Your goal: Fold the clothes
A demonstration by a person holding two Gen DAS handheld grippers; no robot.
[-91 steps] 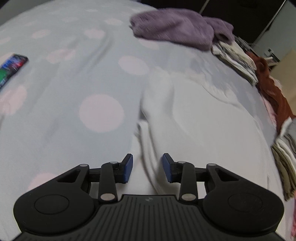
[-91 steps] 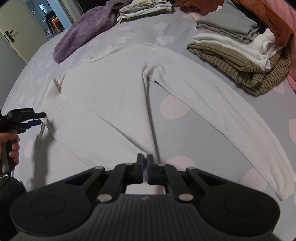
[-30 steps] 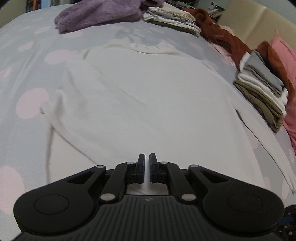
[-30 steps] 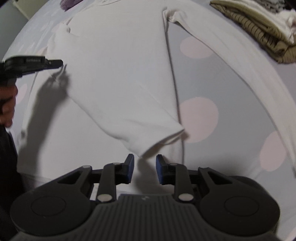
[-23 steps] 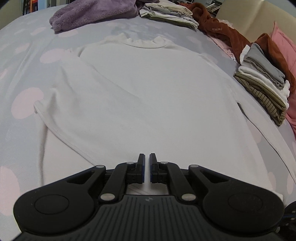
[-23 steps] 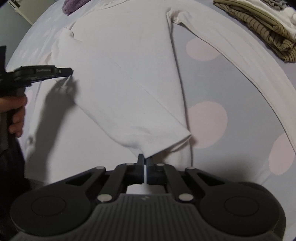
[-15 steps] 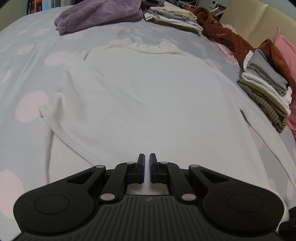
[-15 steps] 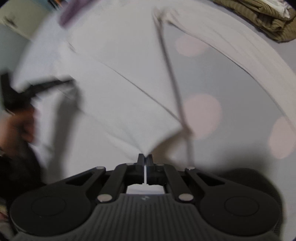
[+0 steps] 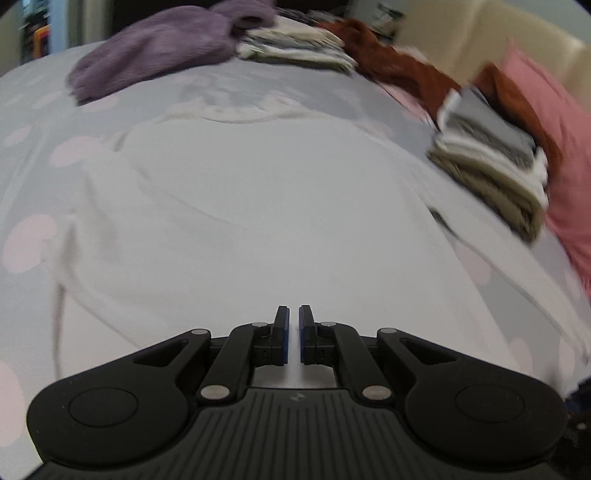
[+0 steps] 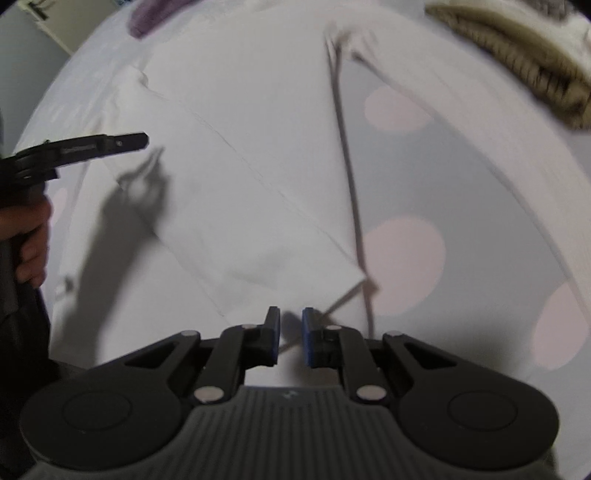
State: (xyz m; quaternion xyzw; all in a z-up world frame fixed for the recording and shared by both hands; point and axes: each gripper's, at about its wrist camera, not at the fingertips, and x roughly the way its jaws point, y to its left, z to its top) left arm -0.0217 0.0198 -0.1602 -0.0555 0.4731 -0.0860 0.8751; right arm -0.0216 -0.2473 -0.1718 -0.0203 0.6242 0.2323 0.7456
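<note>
The white long-sleeved top (image 10: 240, 122) lay flat, filling mid-frame. Its folded-over sleeve cuff (image 10: 317, 291) sat just above the right gripper (image 10: 287, 341), slightly parted and apparently empty. The left gripper (image 9: 291, 339), almost closed, held nothing visible.

A grey bedspread with pale pink dots (image 9: 33, 122) is covering the bed, a pink pillow (image 9: 554, 122) is lying at three o'clock, a cream headboard (image 9: 461, 40) is showing at one o'clock, and a door (image 10: 48, 22) is standing at eleven o'clock.
</note>
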